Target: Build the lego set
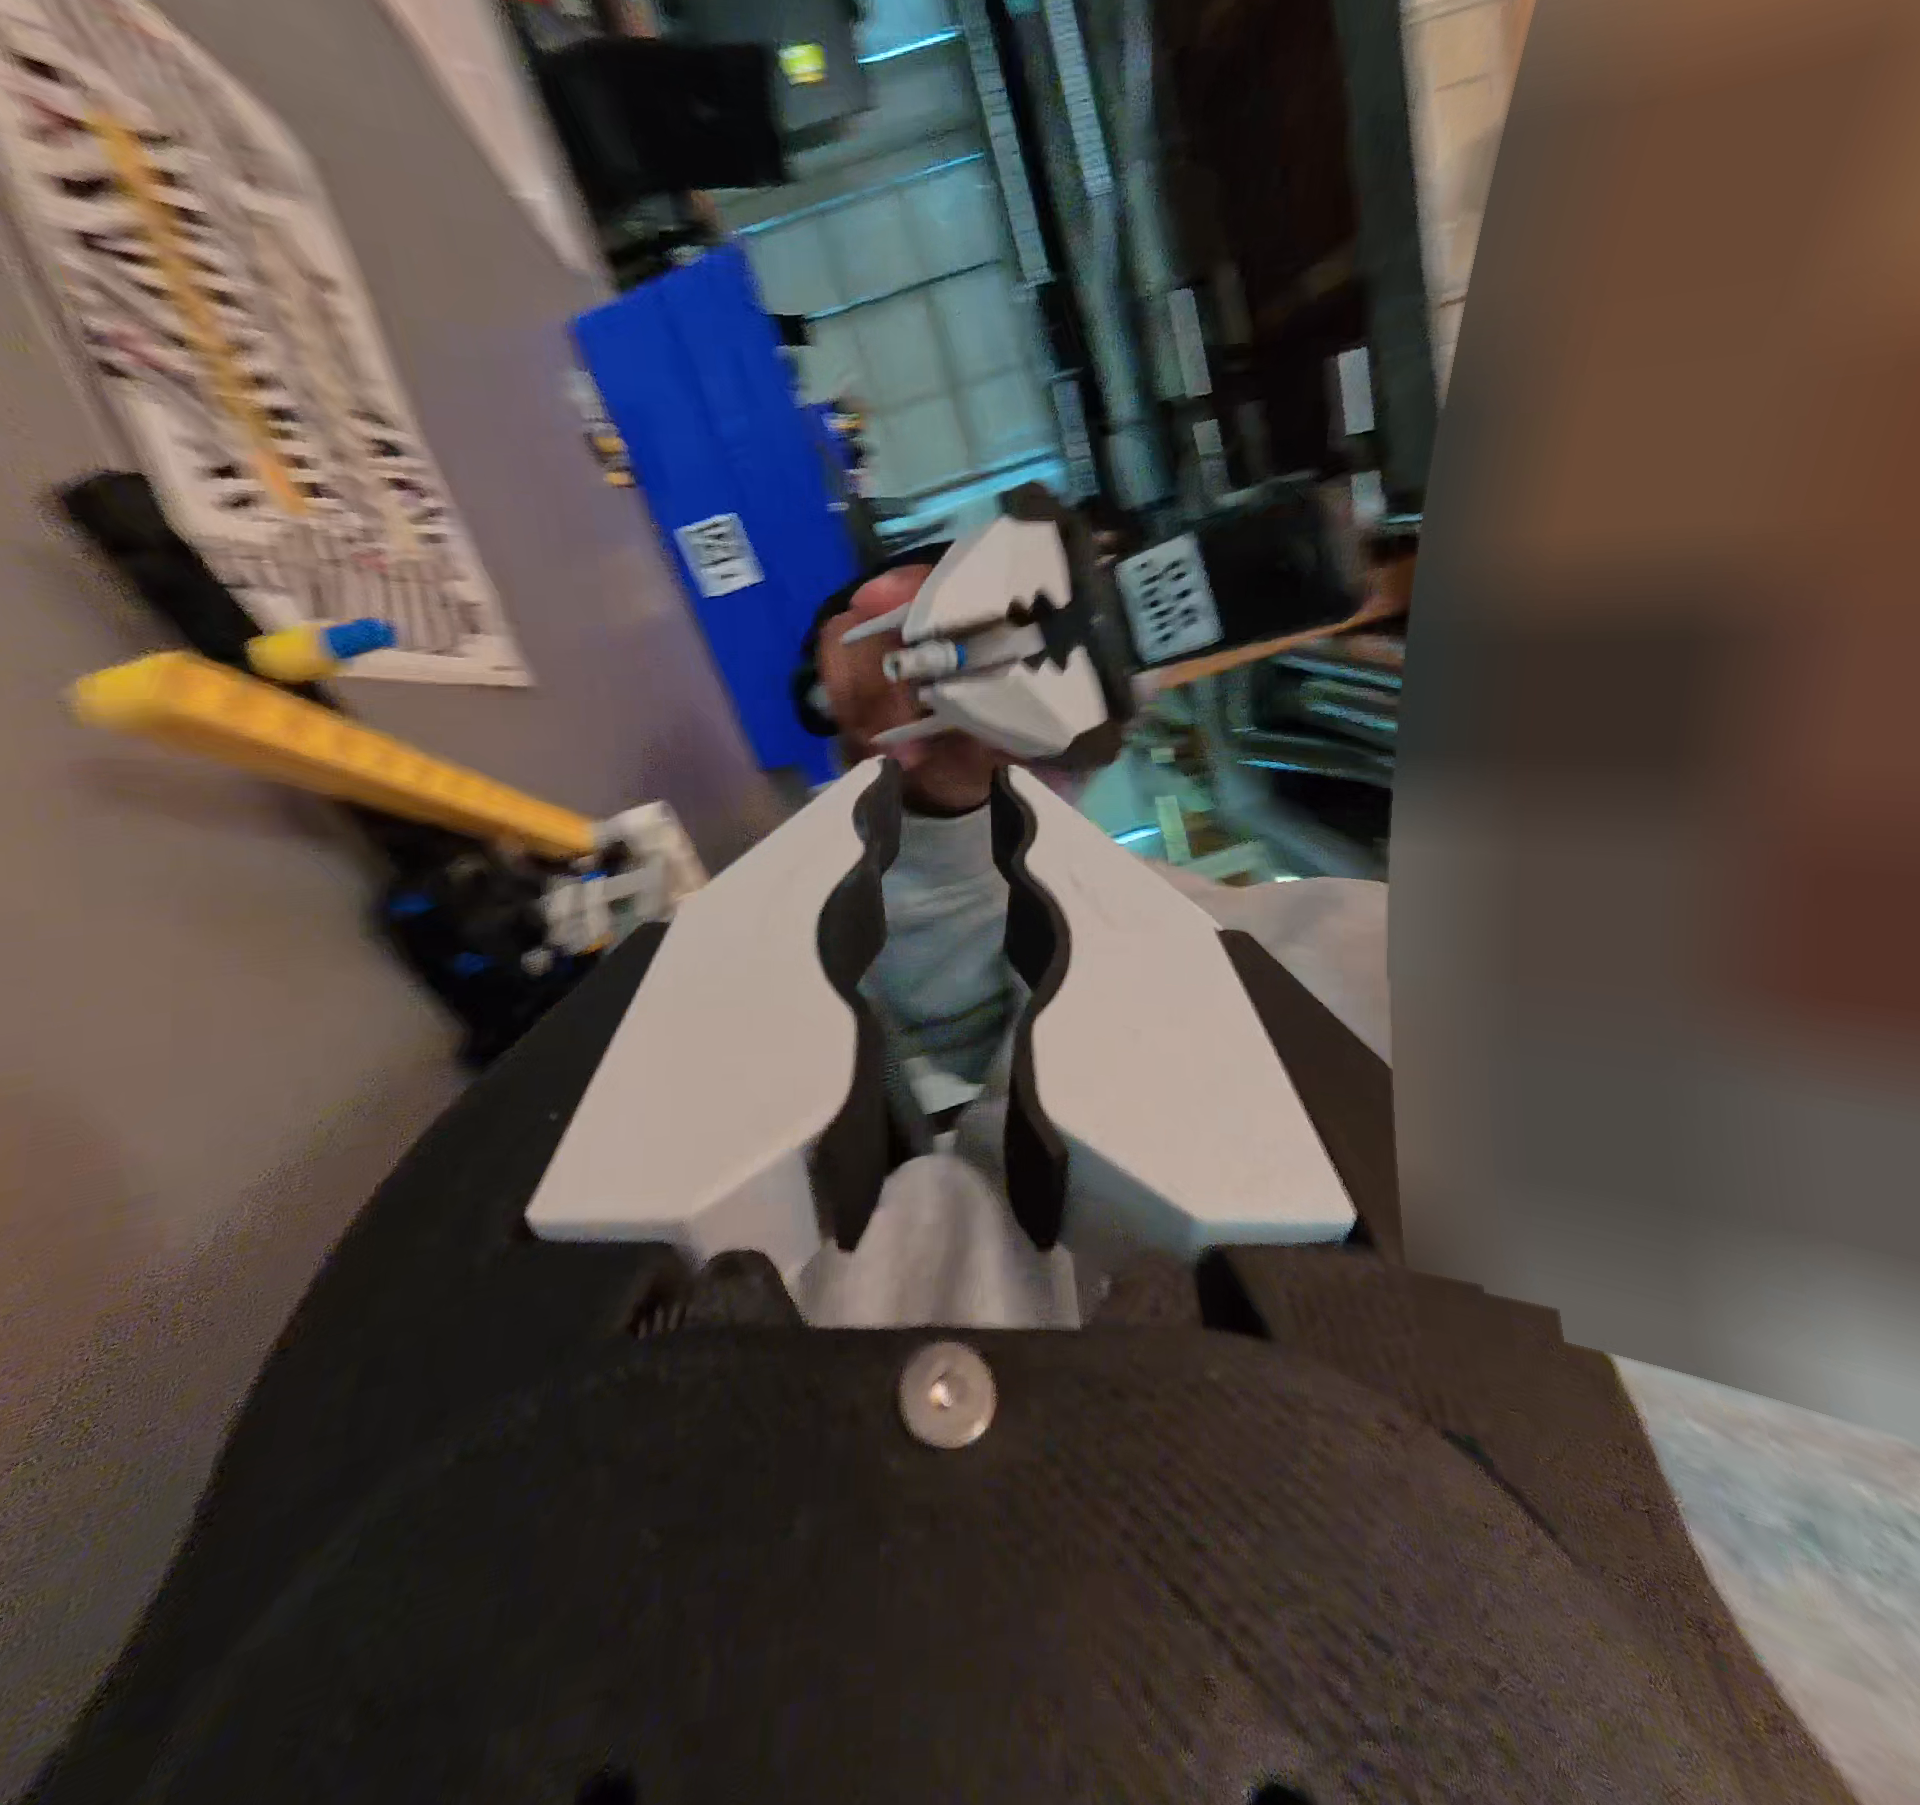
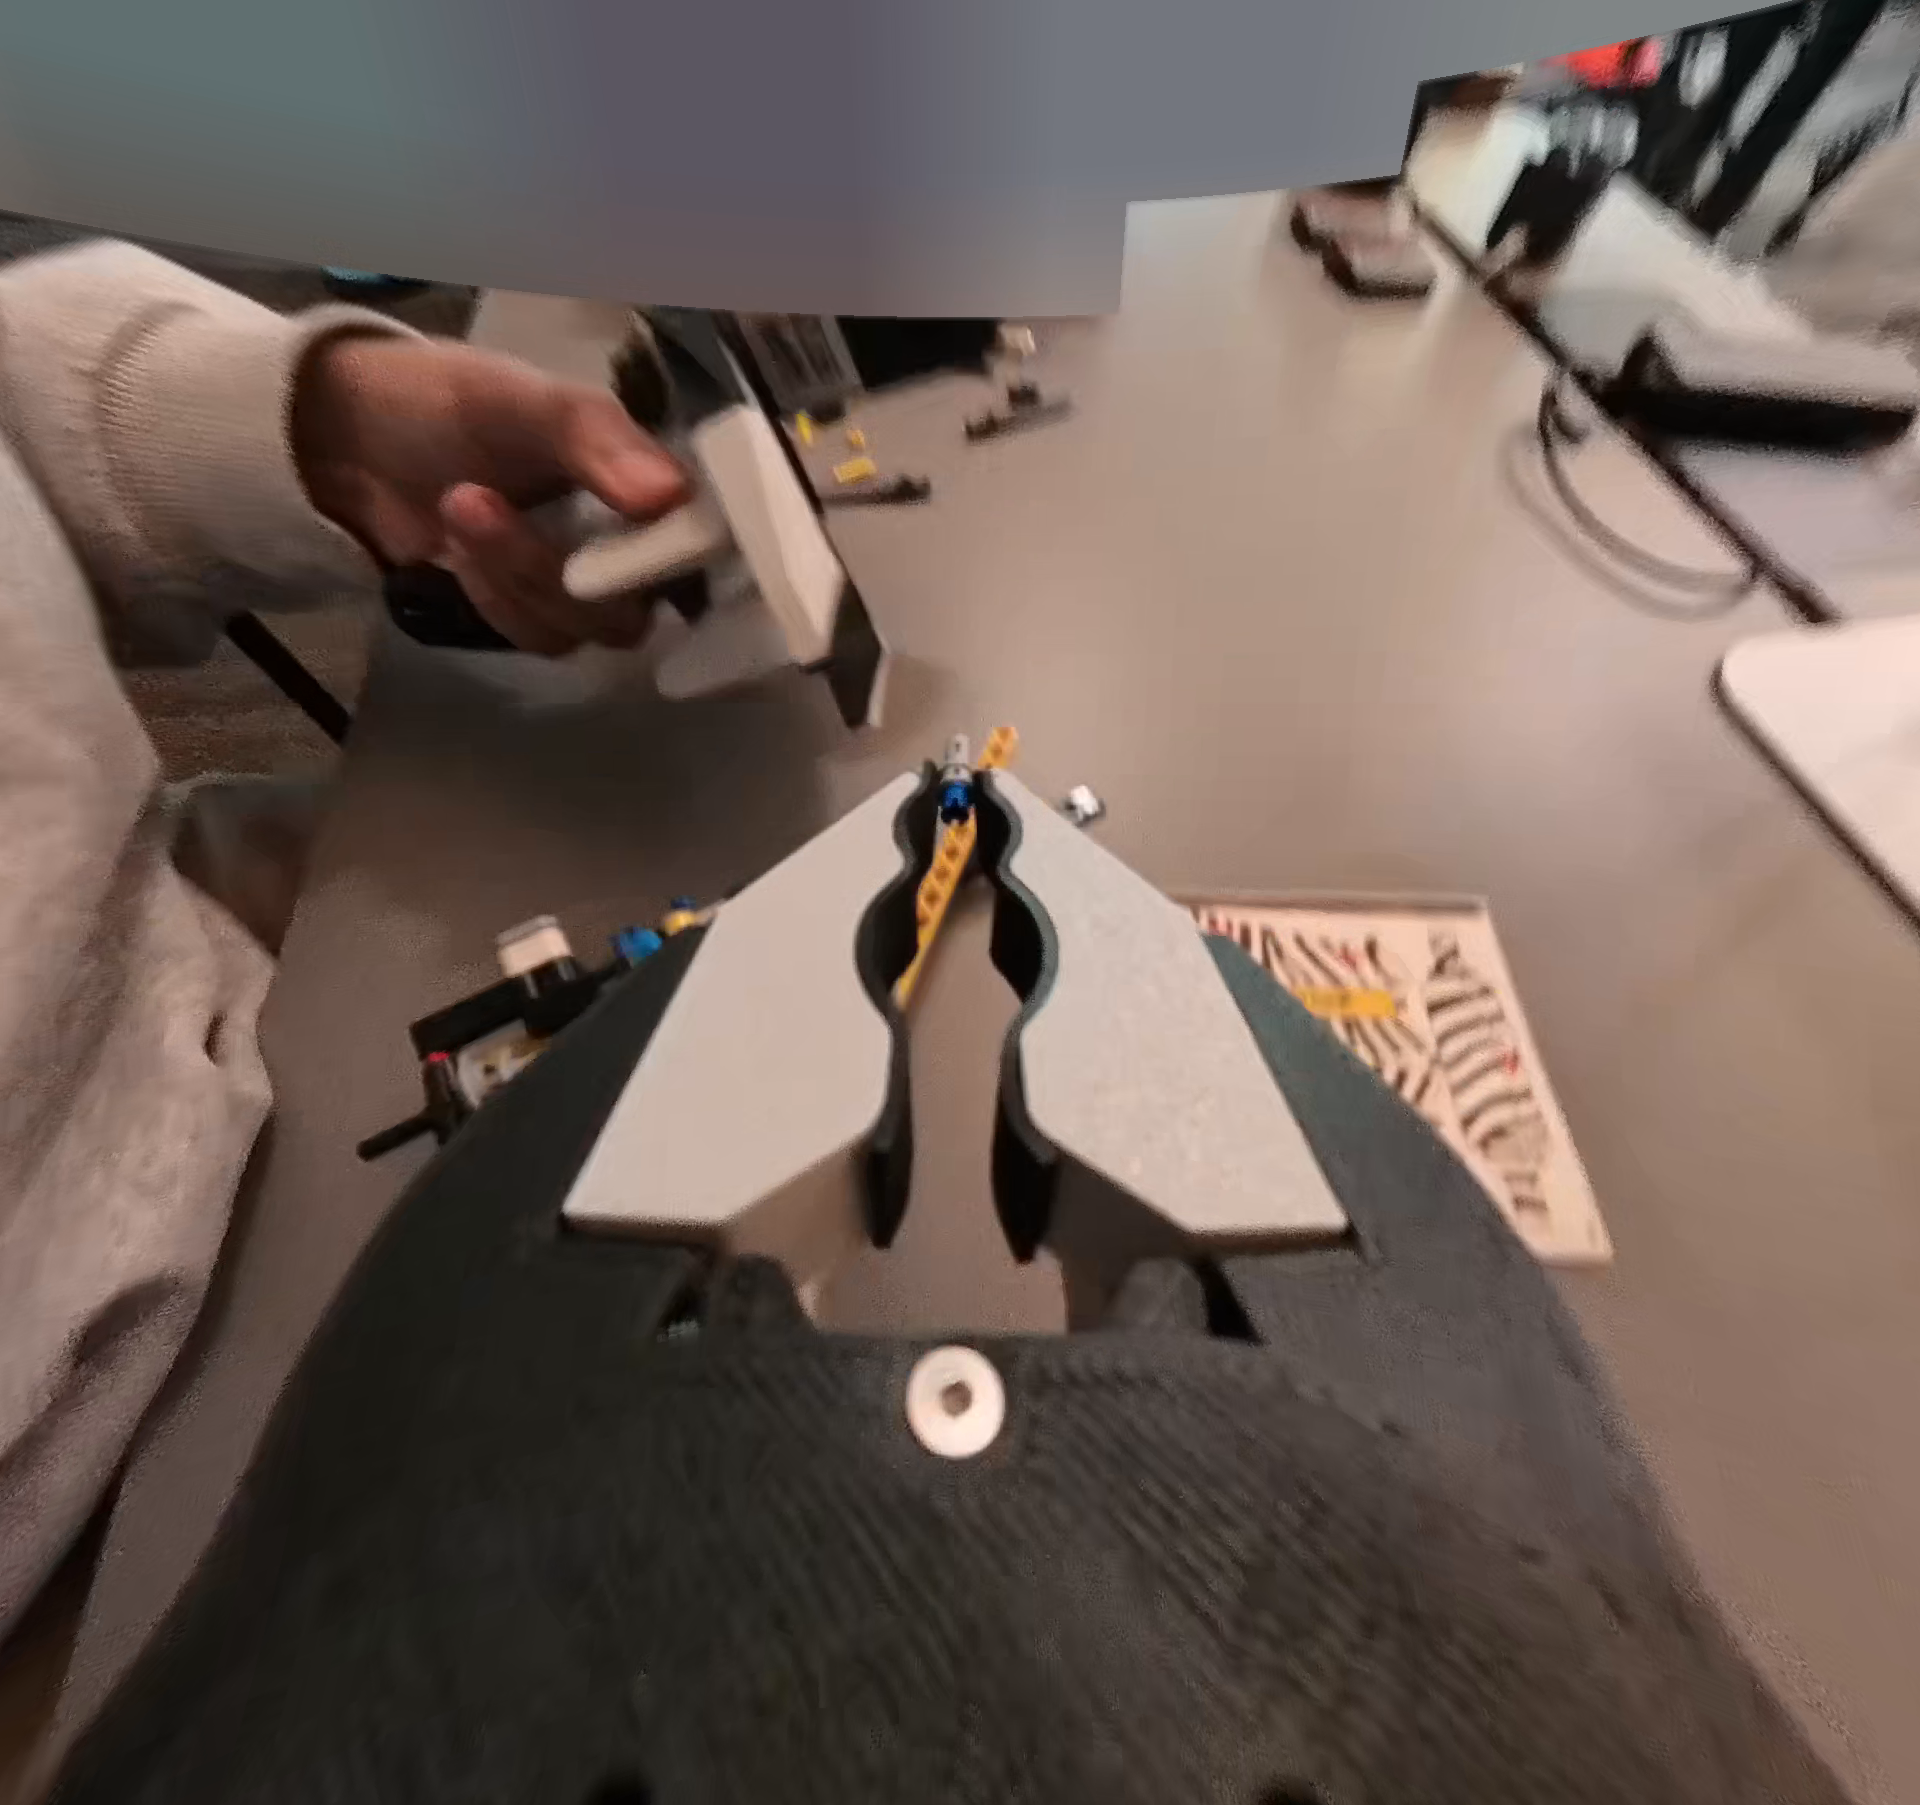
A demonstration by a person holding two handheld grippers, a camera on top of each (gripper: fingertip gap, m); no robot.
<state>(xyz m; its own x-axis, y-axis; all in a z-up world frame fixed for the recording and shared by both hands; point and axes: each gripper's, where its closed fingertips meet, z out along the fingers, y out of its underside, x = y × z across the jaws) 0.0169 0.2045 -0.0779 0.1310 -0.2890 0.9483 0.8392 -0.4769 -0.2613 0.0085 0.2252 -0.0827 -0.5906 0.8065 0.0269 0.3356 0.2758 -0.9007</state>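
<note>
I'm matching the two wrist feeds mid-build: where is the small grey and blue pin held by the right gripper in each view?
Left wrist view: the pin sits centre frame, sticking out of the distant right gripper.
Right wrist view: it is pinched at that gripper's tips, upper centre.
Shared landmark: the long yellow beam, left in the left view, behind the fingertips in the right.

No legible writing in either view

A white label [image 1: 719,555] sits on the blue bin [image 1: 717,508] and a printed instruction sheet [image 2: 1444,1038] lies on the surface [image 2: 1247,612]; motion blur makes their marks seemingly impossible to read.
</note>
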